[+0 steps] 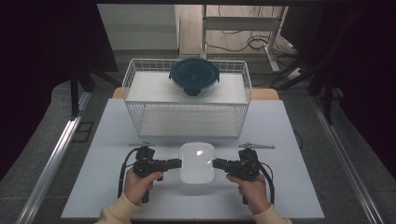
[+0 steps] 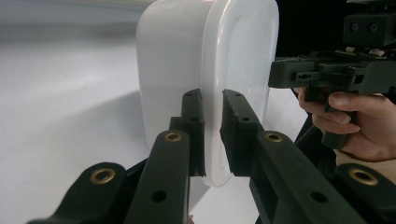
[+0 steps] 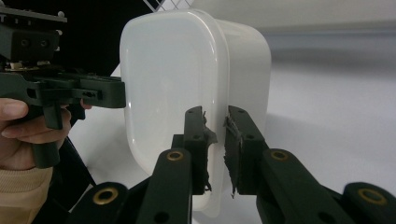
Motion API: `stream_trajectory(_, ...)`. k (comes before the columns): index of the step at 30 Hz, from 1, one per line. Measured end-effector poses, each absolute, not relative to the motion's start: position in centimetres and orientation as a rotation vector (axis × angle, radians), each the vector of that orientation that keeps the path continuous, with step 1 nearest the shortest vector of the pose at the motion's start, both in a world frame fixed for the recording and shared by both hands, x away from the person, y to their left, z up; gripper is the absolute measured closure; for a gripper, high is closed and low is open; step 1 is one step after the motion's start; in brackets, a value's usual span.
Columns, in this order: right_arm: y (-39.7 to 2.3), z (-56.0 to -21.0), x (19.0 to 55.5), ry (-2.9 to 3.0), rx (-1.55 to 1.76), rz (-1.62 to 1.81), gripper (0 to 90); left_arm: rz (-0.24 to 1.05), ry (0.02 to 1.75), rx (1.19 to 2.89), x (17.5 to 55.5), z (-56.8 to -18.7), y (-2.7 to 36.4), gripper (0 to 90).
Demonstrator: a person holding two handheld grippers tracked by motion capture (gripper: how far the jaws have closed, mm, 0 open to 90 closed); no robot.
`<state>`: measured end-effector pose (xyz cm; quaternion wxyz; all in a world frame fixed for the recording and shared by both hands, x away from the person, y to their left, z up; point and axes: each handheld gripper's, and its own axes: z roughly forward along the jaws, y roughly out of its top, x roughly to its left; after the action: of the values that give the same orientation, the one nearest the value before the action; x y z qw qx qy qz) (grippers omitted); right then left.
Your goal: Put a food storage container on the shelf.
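A white lidded plastic container (image 1: 197,162) is held between both grippers over the near middle of the table. My left gripper (image 1: 175,163) is shut on the lid rim at the container's left side; in the left gripper view the pads (image 2: 192,122) pinch that rim of the container (image 2: 187,70). My right gripper (image 1: 218,164) is shut on the rim at the right side; in the right gripper view its fingers (image 3: 196,135) clamp the edge of the container (image 3: 187,79). Each view also shows the other hand's gripper beyond the container.
A white wire basket (image 1: 187,95) stands at the back of the white table (image 1: 107,154). On its upper shelf sits a round dark-blue lidded container (image 1: 194,76). The table's near edge lies just under the person's sleeves.
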<state>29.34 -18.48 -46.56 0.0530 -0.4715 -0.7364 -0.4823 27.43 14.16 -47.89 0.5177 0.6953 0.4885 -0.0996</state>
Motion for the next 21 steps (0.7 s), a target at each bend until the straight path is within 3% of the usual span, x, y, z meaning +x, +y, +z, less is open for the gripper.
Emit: stream_trajectory(21, -17.6, -40.3, 29.4, -2.346, -1.306, -1.631, 78.5, -0.116, 1.064, 1.654, 27.3, -41.7, 15.2, 80.5)
